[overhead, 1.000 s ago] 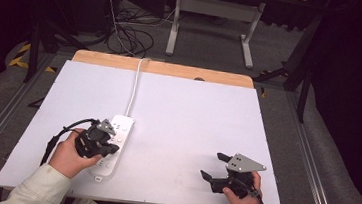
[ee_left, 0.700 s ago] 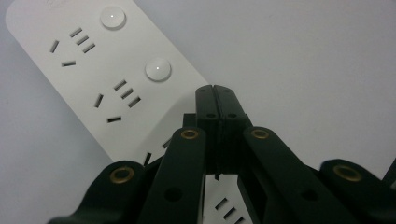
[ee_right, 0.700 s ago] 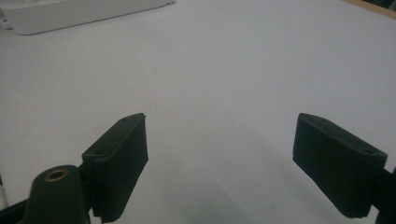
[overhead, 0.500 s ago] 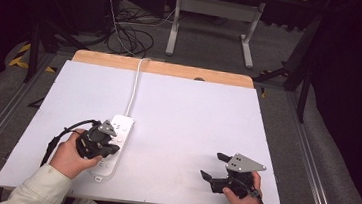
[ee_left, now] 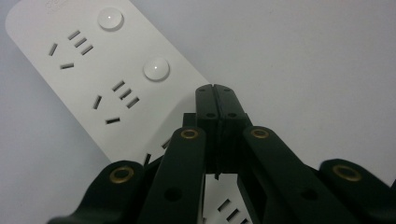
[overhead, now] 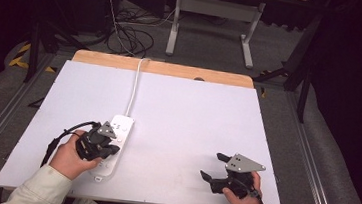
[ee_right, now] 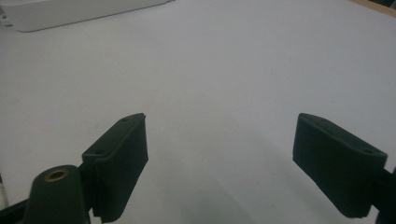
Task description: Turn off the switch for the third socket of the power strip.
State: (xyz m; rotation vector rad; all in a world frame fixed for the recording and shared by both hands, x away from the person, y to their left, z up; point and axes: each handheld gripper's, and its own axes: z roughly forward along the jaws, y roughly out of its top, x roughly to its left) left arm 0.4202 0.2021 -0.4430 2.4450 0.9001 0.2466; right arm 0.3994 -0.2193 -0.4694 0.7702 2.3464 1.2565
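Hiding power strip (ee_left: 116,88) sockets — closed jaws

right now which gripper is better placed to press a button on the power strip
Left. The left gripper has its jaws shut and its tip over the power strip, close to a round button. The right gripper sits open, well apart from the strip, on the bare table.

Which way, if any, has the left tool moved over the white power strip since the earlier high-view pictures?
No. The left tool sits at the same spot over the white plastic power strip, jaws shut, judged against the wooden table edge.
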